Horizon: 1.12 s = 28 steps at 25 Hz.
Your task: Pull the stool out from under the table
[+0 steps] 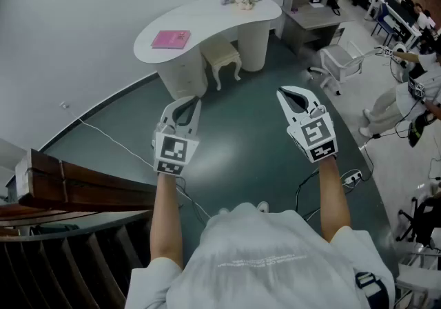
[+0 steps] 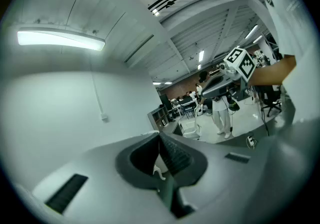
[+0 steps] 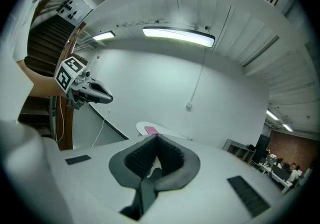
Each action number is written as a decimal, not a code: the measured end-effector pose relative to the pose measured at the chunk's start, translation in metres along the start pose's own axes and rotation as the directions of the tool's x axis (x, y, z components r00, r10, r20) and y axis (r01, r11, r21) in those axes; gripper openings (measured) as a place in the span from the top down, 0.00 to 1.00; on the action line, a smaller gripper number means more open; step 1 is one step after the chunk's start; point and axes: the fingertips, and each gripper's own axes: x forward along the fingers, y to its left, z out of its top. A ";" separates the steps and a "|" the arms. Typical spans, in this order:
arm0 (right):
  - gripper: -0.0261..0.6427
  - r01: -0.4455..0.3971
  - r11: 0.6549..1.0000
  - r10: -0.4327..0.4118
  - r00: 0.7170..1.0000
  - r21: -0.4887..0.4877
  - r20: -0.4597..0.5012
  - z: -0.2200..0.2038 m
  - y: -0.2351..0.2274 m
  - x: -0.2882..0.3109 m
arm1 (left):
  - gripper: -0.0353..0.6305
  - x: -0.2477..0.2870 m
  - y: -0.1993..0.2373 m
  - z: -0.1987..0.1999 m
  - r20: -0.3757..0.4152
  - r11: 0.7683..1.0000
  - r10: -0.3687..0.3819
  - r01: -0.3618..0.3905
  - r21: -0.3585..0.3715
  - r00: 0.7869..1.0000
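A small cream stool [image 1: 222, 59] with curved legs stands tucked under the white curved table [image 1: 207, 21] at the far wall. A sliver of the stool [image 2: 157, 171] shows through the left jaws, and a sliver of the stool [image 3: 153, 168] through the right jaws. My left gripper [image 1: 191, 102] is held up well short of the table, shut and empty. My right gripper [image 1: 284, 94] hovers level with it to the right, also shut and empty. The left gripper [image 3: 102, 97] shows in the right gripper view, and the right gripper [image 2: 212, 87] in the left gripper view.
A pink book [image 1: 171, 39] and some flowers [image 1: 238, 1] lie on the table. A grey shelf desk [image 1: 313, 4] and white chair [image 1: 339, 63] stand right. A wooden stair rail [image 1: 76, 187] is at left. Cables [image 1: 103, 132] and a power strip [image 1: 351, 178] lie on the floor. People stand at far right.
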 end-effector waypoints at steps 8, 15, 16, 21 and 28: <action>0.94 -0.007 1.000 0.007 1.000 -0.001 0.002 -0.006 -0.006 -0.002 | 0.92 0.009 -0.007 0.005 -0.018 1.000 0.002 -0.002 0.005 1.000; 0.94 -0.001 1.000 -0.001 0.999 0.032 0.038 -0.014 -0.027 -0.013 | 0.92 0.018 -0.019 0.015 -0.031 1.000 0.014 -0.014 0.011 0.999; 0.94 -0.001 0.999 0.000 0.999 0.033 0.039 -0.017 -0.030 -0.014 | 0.92 0.020 -0.022 0.015 -0.033 1.000 0.017 -0.016 0.011 0.999; 0.94 -0.017 0.999 0.016 0.999 0.033 0.046 -0.028 -0.048 -0.020 | 0.92 0.032 -0.034 0.020 -0.046 0.999 0.037 -0.037 0.007 0.998; 0.94 -0.053 0.998 0.051 0.998 0.031 0.042 -0.057 -0.073 -0.034 | 0.92 0.050 -0.063 0.023 -0.086 0.998 0.062 -0.062 -0.004 0.994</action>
